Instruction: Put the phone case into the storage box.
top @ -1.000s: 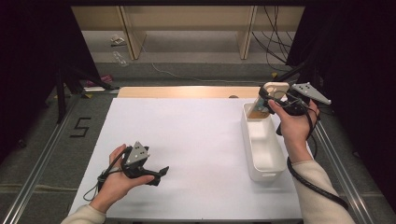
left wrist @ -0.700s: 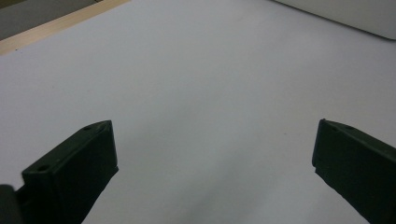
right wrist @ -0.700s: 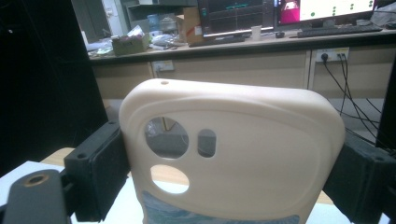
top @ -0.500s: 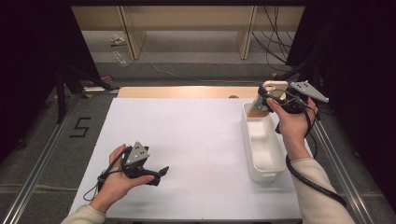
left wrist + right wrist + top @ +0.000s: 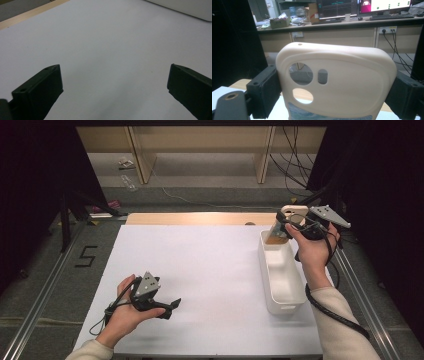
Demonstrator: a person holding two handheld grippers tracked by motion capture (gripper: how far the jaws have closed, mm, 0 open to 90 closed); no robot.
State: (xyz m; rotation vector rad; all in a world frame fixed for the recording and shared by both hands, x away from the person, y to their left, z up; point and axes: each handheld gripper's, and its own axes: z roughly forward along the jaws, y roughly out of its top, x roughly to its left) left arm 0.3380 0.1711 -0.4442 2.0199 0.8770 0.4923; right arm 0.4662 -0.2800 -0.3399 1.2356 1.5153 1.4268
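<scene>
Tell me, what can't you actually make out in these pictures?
- Phone case: its lower end, cut off by the right gripper view's bottom edge.
- White bin: its inside floor at the far end, hidden by the case in the high view.
- Left gripper: its body, below the left gripper view's frame.

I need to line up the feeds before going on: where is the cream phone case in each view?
High view: the cream phone case is at upper right, between the right gripper's jaws, above the white bin's far end.
Left gripper view: not in it; the bin's wall crosses the top right.
Right gripper view: case at centre, clamped.
Shared landmark: the white table.
</scene>
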